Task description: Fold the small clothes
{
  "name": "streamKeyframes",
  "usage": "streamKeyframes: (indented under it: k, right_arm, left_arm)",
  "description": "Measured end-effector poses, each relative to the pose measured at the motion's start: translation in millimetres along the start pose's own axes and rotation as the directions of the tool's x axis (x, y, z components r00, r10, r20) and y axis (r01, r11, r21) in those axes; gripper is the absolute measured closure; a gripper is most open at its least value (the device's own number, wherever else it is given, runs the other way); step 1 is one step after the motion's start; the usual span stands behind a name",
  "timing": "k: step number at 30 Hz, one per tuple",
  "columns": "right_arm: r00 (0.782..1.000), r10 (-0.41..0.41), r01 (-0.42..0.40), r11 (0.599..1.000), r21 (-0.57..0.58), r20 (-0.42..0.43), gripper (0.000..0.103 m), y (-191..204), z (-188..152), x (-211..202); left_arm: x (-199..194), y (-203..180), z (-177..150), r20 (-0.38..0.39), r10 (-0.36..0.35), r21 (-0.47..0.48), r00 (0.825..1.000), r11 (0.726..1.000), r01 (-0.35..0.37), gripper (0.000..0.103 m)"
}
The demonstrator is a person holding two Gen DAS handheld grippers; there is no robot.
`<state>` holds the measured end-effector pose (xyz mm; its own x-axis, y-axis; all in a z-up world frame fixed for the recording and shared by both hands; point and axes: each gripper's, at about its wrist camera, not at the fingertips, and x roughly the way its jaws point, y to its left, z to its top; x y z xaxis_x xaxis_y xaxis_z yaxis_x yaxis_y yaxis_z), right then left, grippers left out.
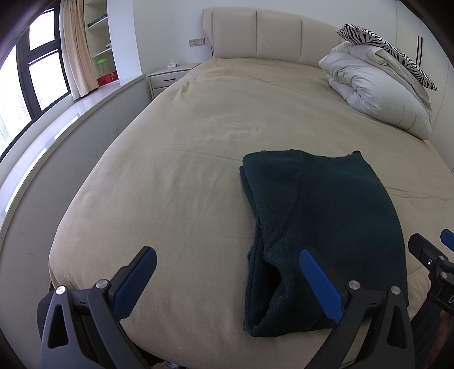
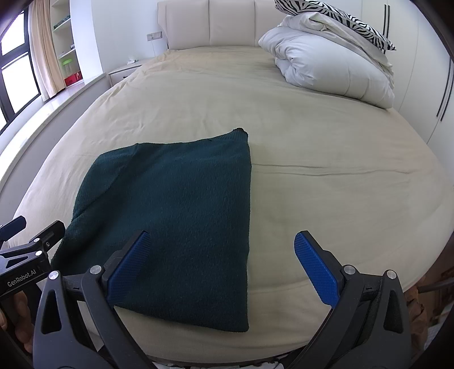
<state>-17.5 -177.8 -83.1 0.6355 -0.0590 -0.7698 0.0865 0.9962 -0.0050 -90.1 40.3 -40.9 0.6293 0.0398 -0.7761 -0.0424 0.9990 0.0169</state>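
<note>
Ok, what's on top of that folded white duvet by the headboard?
A zebra-print pillow lies on the white duvet. Whatever sits beneath the duvet is covered; only the beige sheet shows around it.

Both wrist cameras are looking from the foot of the bed (image 1: 198,119) toward the headboard (image 1: 255,31) at 12 o'clock, low and close, sharing the folded green garment (image 2: 176,215).
</note>
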Motion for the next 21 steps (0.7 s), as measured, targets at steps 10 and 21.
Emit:
streamKeyframes:
  k: [10,21]
  right_arm:
    - [1.0,0.001,-0.001,1.0,-0.001,-0.003,0.0,-0.1,-1.0,0.6]
    - [1.0,0.003,-0.003,1.0,-0.002,-0.005,0.0,-1.2,-2.9,0.9]
  left_arm:
    - [1.8,-1.1,-4.5,-0.005,-0.001,0.001,1.0,1.0,0.001,0.0]
    - [6.0,-2.0,-7.8,-0.008,-0.005,0.005,1.0,1.0,0.005,0.0]
